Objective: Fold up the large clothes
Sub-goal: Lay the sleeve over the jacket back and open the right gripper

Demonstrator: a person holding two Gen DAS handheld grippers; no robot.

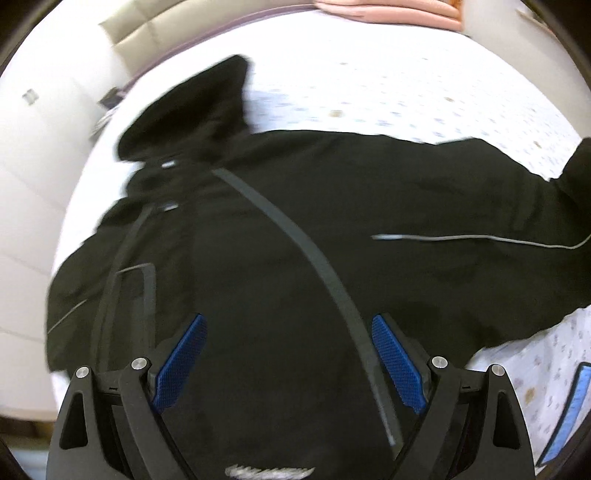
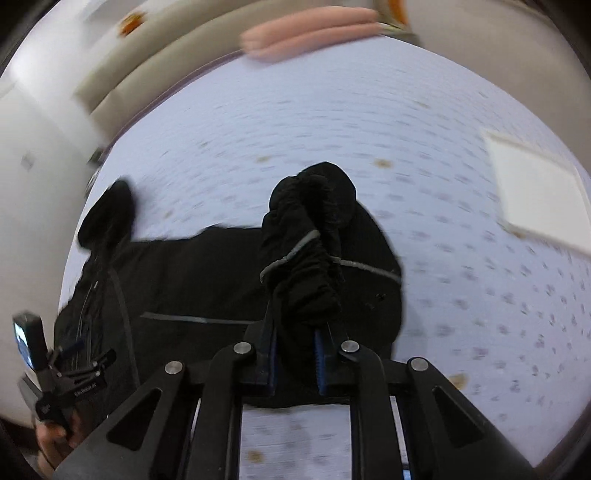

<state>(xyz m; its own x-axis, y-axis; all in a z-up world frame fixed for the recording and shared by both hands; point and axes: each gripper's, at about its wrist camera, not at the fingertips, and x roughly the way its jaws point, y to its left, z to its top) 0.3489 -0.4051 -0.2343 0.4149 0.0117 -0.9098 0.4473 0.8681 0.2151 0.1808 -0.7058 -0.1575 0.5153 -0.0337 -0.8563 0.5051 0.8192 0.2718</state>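
While the black jacket lies spread across a bed covered with a pale, small-patterned sheet, the left hand-held gripper hangs above its body with the blue pads standing wide apart and nothing between them. A grey zipper strip curves down the cloth under it, and a thin pale piping line runs toward the right sleeve. From the right wrist view, the right hand-held gripper is clamped on a bunched, gathered cuff of the jacket, which rises in a crumpled column above the nearly closed fingers. Folded pink bedding sits at the far edge of the bed, and a white sheet of paper lies on the right.
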